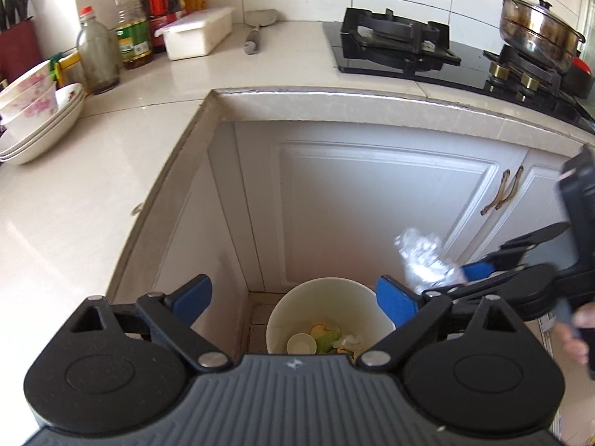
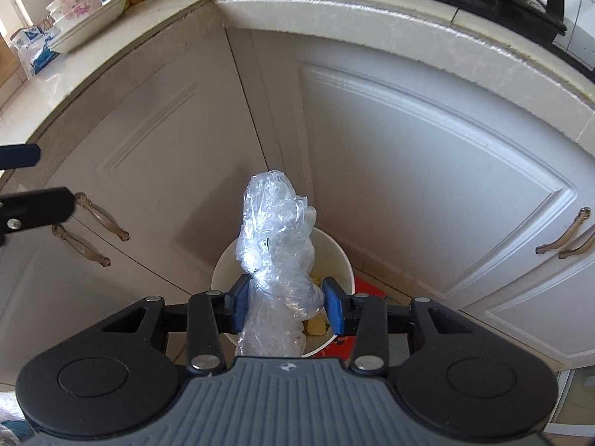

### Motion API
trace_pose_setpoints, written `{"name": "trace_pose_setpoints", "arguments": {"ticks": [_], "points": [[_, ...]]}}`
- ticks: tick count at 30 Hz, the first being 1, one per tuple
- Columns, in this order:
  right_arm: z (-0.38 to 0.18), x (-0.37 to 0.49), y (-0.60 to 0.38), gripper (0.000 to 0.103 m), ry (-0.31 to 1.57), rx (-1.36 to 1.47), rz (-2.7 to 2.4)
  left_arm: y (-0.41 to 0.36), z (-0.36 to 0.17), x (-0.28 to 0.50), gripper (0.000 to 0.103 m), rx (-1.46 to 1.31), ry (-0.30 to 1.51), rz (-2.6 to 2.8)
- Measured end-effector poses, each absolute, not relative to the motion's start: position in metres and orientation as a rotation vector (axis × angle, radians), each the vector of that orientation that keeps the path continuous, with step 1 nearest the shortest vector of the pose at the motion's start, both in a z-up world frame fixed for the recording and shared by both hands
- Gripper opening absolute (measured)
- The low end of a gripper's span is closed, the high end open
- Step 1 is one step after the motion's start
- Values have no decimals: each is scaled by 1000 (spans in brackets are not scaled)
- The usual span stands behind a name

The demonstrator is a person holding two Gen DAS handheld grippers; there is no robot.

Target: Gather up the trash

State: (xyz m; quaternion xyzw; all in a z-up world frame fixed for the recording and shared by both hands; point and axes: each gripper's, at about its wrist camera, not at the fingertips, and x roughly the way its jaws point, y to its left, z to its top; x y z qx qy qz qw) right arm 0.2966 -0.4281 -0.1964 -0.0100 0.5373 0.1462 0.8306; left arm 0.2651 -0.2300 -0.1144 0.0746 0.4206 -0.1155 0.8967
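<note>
bin [image 2: 340,256]: white, open-topped, stood on the floor in the inside corner of the cabinets; used here as the landmark.
bin contents [image 1: 327,338]: a small white cup, yellow and green scraps, a bit of crumpled white; bin looked well short of full.
bag [image 2: 275,245]: clear crumpled plastic, above the bin mouth, its free end pointing toward the cabinets behind the bin.
right gripper [image 2: 285,306]: above the near rim of the bin, clenched on the twisted neck of the bag; both blue pads [image 2: 238,306] appeared to press the film.
left gripper [image 1: 293,299]: above the bin, to the left of the bag, jaws spread wide, nothing between them.
weight: judged very light; no sag that would suggest anything inside.
stiffness: soft, crushable, holds no shape; free end likely to flop and spring back after a squeeze.
surface: slick film, judged slippery where only a single layer is pinched.
fragility: none to speak of; may tear, which does not matter for trash.
best hold: the twisted neck, where layers bunch thick; present hold looked sound.
risk: so light it may drift, or cling to a pad on release, and miss the bin.
</note>
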Motion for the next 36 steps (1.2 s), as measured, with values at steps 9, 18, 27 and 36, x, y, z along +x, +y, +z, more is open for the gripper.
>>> {"name": "trace_pose_setpoints", "arguments": {"ticks": [9,18,27,36], "points": [[-272,323,-391,46,1240,-93,343,-221,-107,250,98,156,849,-169],[-320,343,-374,69,1267,-171,293,-220,-109,244,102,145,835,-159],[-309,338,-378,97,1239,-192,283,-229,-118,244,102,235,797,-150],[-263,319,-389,103,1237,-151,206,-242,-141,258,102,268,892,-163]]}}
